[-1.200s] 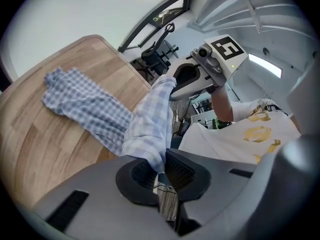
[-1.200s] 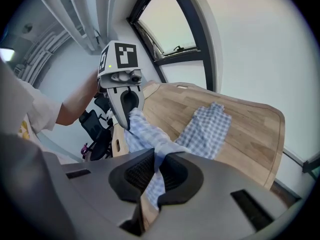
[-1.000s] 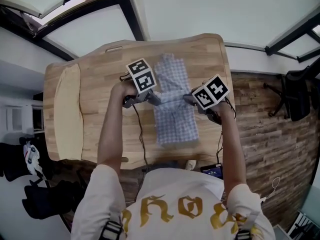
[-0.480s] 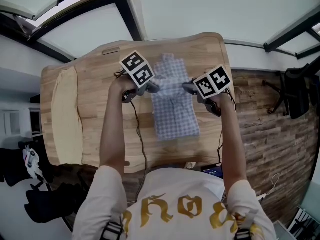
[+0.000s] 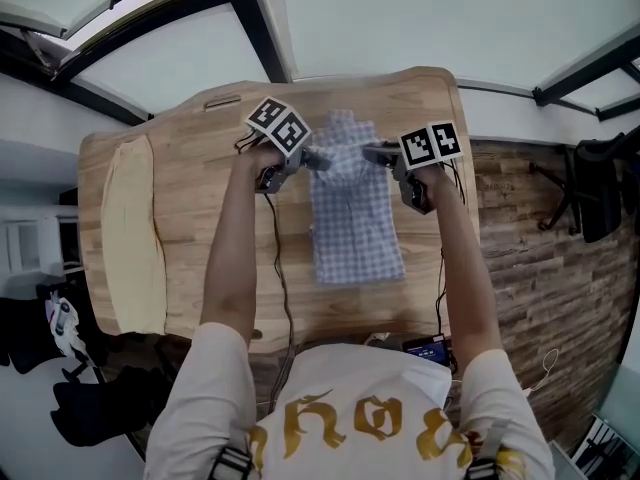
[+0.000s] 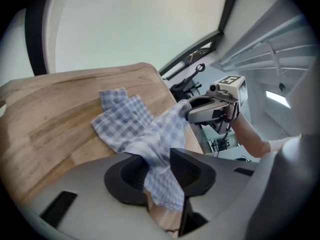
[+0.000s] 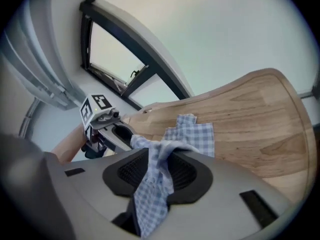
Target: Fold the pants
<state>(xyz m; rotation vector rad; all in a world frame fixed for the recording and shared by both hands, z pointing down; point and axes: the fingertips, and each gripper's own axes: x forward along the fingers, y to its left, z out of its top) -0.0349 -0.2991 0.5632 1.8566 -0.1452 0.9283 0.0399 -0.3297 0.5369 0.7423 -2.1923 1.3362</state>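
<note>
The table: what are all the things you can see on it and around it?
pants: one, blue-and-white checked, middle of table, far end lifted
table: one, light wood
cream cloth: one, pale yellow, table's left side
chair: one, black, on the floor at right
cables: two, black, trailing from the grippers
left gripper: one, grey with marker cube, jaws opening, pants between them
right gripper: one, grey with marker cube, jaws opening, pants between them
arms: two, bare, reaching over the table
shirt: one, white with gold letters
</note>
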